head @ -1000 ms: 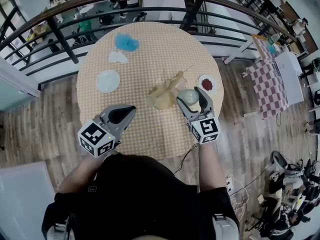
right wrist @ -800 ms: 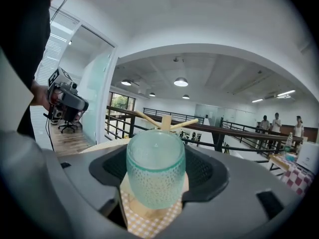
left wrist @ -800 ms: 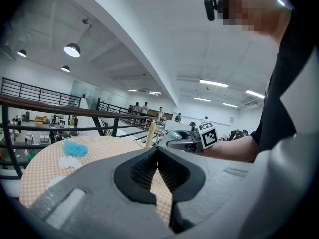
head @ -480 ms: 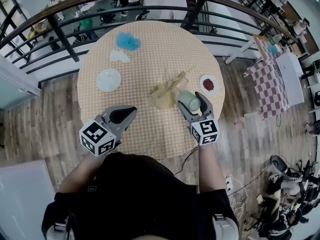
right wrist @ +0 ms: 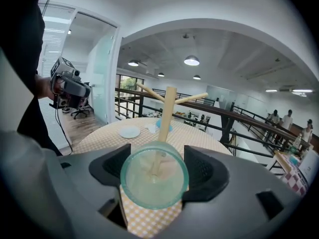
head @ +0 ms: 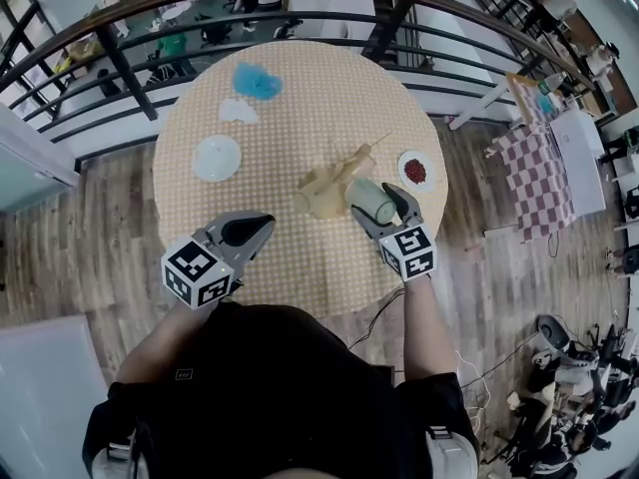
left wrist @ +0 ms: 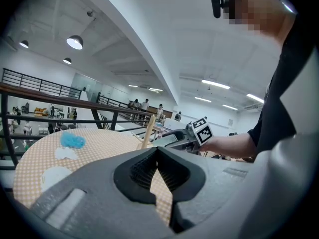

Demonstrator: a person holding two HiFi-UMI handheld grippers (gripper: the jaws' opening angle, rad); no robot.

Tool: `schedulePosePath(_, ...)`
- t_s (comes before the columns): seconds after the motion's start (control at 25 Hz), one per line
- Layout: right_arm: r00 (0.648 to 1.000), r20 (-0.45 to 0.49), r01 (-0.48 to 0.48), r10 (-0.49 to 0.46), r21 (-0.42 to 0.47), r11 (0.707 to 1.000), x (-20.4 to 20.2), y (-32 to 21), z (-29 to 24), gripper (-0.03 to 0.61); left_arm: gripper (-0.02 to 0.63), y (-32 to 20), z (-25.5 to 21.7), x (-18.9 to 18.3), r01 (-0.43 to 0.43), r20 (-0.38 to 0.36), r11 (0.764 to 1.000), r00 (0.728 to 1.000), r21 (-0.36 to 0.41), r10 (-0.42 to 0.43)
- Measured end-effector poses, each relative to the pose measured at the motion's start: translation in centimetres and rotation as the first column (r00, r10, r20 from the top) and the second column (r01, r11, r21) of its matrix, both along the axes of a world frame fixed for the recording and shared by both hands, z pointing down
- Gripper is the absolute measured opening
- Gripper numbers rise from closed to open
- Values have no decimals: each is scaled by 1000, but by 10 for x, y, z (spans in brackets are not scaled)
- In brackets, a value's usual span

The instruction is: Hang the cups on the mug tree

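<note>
Right, near to far. There are two claws, both over the near side of the round checked counter (head: 300,267).

- The left claw (head: 266,226) is at 7 o'clock. Its jaws are pressed together with nothing in them.
- The right claw (head: 387,208) is at 4 o'clock. Its jaws stand wide, clamped on the sides of one pale green see-through cup (head: 369,200). The cup is held on its side, with its axis along the claw.
- One wooden mug tree (head: 334,180) stands near the counter's middle, just past the cup at the cup's 10 o'clock. I can't tell whether they touch. The right gripper view shows the trunk through the cup, with two pegs (right wrist: 192,97) splayed at the top.
- One small dish (head: 413,171) with red contents sits at 3 o'clock.
- One white plate (head: 217,158) sits at 9 o'clock.
- At 11 o'clock there is one white scrap (head: 238,113), then one blue tuft (head: 257,83) beyond it.
- One dark railing (head: 300,18) curves round the far side.
</note>
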State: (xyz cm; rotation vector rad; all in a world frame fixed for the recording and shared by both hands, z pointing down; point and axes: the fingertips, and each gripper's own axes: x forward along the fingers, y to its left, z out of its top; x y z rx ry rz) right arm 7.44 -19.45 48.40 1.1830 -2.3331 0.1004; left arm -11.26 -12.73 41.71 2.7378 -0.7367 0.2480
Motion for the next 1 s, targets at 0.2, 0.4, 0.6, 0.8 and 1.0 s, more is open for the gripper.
schedulePosePath(0.2, 999, -40, 30, -32, -52, 998, -2, -5, 16, 342, 6, -2, 8, -3, 9, 2, 1000, 1000, -12, -9)
schedulePosePath(0.4, 993, -103, 50, -57, -70, 996, -2, -7, 25, 342, 6, -4, 9, -3, 16, 6, 1000, 1000, -17, -16)
schedulePosePath(0.6, 989, -135, 57, -69, -87, 995, -3, -13, 30, 342, 6, -8, 11, -3, 23, 11, 999, 1000, -24, -22)
schedulePosePath(0.8, 985, -155, 64, -80, -107, 992, -3, -21, 33, 342, 6, -14, 17, -3, 28, 12, 999, 1000, -38, -28)
schedulePosePath(1.0, 972, -209, 81, -108, -133, 988, -3, -22, 36, 342, 6, -17, 22, -4, 31, 8, 998, 999, -50, -31)
